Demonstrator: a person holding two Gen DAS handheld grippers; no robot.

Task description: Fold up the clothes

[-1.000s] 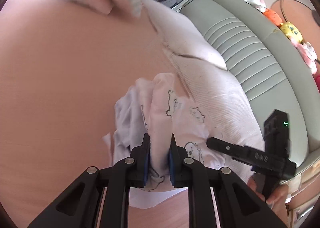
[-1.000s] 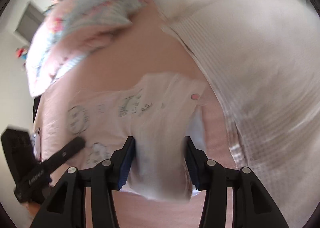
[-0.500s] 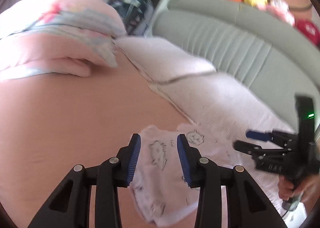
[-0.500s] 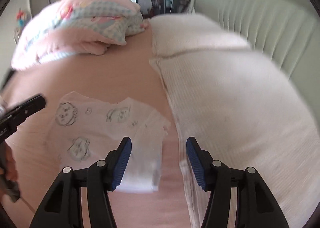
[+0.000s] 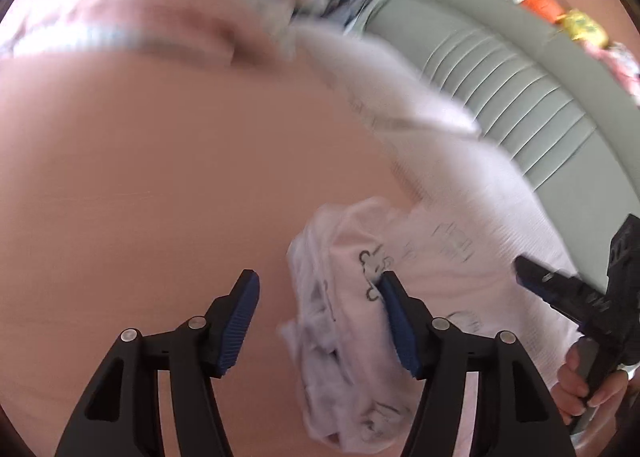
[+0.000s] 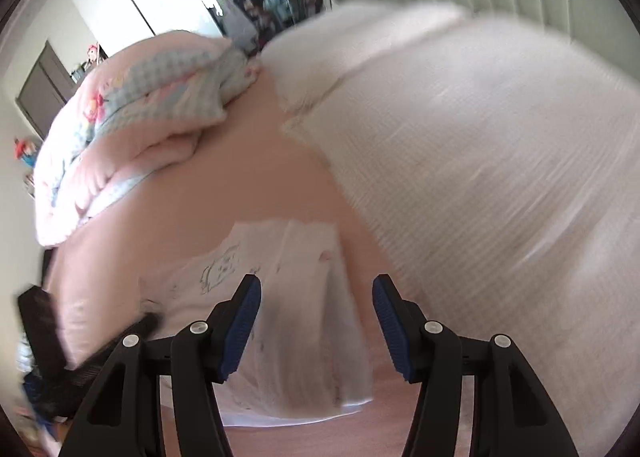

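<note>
- Bed (image 5: 160,185): pink sheet; it carries the garment (image 5: 360,321), which lies bunched near the pillows (image 6: 480,161).
- Garment: thin, soft, likely light and limp; take it at an edge or corner.
- Your left gripper (image 5: 318,321) and right gripper (image 6: 316,323): fingers spread, pinching nothing.
- Only the right view shows the flat folded panel; the left shows crumpled layers.

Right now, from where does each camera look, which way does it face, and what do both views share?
Left wrist: on the left claw, open, looking down at the pink bedsheet and the crumpled white cartoon-print garment; the right claw and the hand holding it show at the right.
Right wrist: on the right claw, open, facing the garment, the white ribbed pillow and the pink-and-blue folded quilt.
Shared: garment, sheet, pillow, quilt.
</note>
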